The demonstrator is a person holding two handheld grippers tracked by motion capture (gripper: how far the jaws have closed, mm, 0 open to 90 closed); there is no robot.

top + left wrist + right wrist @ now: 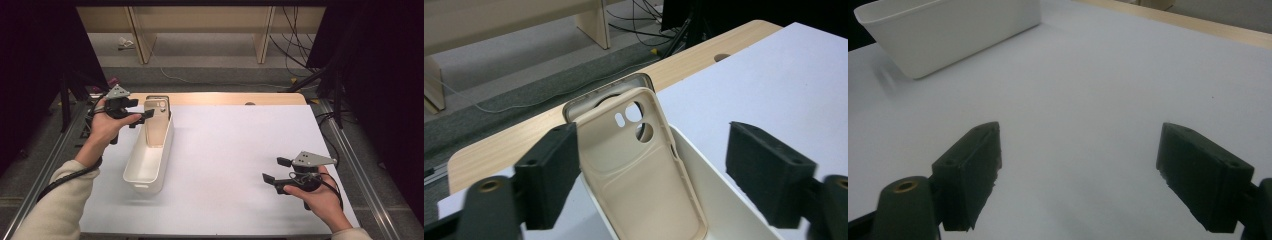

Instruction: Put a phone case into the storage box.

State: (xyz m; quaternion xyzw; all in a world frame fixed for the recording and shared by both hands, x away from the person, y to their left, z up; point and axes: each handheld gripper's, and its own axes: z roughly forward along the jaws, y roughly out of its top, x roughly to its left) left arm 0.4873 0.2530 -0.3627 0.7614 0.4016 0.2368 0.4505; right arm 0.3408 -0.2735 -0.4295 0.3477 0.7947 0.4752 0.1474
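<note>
While jaws gape, the left gripper (pixel 651 165) faces the phone case (pixel 634 170) untouched.

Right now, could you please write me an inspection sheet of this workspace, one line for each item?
Surface: white mat over a wooden table, bare apart from the bin.
Job's things: beige phone case leaning upright against the far end wall inside the long white bin; a second case seems to stand behind it.
Clutter: nothing seen on the mat.
Grippers: left gripper open at the case, fingers not pressing it; right gripper open above bare mat, holding nothing.
Cables: one trails from each gripper; more lie on the floor beyond the table.
Surroundings: wooden bench legs, grey floor, dark curtains at both sides.
</note>
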